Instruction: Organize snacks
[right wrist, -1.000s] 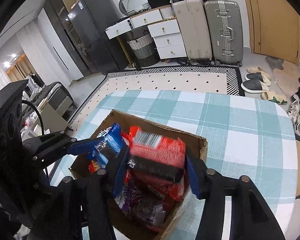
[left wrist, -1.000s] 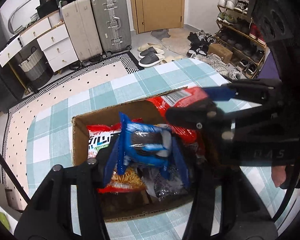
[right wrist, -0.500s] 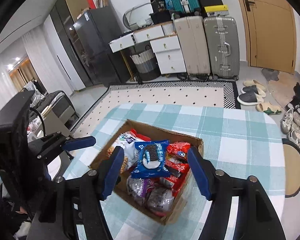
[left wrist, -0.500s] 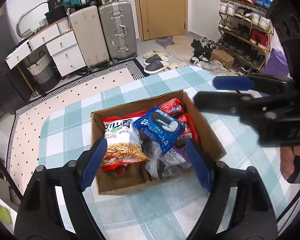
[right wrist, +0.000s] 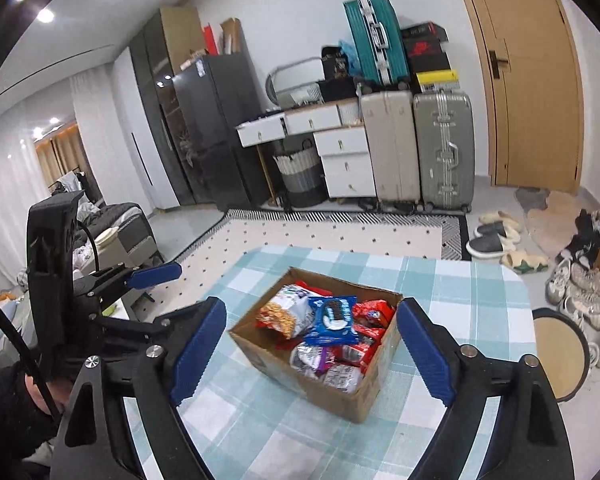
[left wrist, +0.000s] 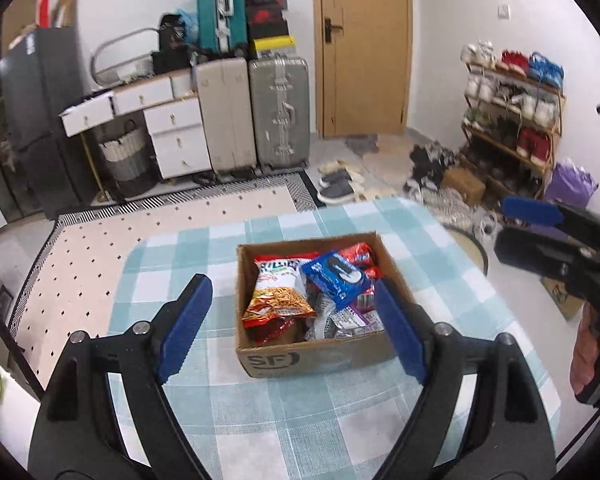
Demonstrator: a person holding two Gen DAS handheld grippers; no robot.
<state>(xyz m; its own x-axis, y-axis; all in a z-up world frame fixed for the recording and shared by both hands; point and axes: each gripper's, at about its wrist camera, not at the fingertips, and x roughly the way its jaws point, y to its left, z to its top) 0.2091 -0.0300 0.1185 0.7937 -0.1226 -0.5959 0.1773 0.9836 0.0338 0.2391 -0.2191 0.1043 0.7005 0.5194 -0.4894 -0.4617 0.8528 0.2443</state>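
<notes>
Since the snack packets (left wrist: 332, 280) all lie inside the cardboard box (left wrist: 316, 354) in the middle of the checked desk (left wrist: 260, 420), the packing step seems finished. The blue biscuit packet (right wrist: 334, 320) lies on top, its long axis slanted toward the box's far corner. Left gripper (left wrist: 292, 324) and right gripper (right wrist: 312, 356) hang above, jaws opening and empty, so any next move calls for a fresh target.

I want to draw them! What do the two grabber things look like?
Both are black plastic. The left gripper and right gripper have long blue pads on their jaws, silver round bolts and triangle-shaped holes. A thin black cable runs by the left one, near a dark sleeve.
</notes>
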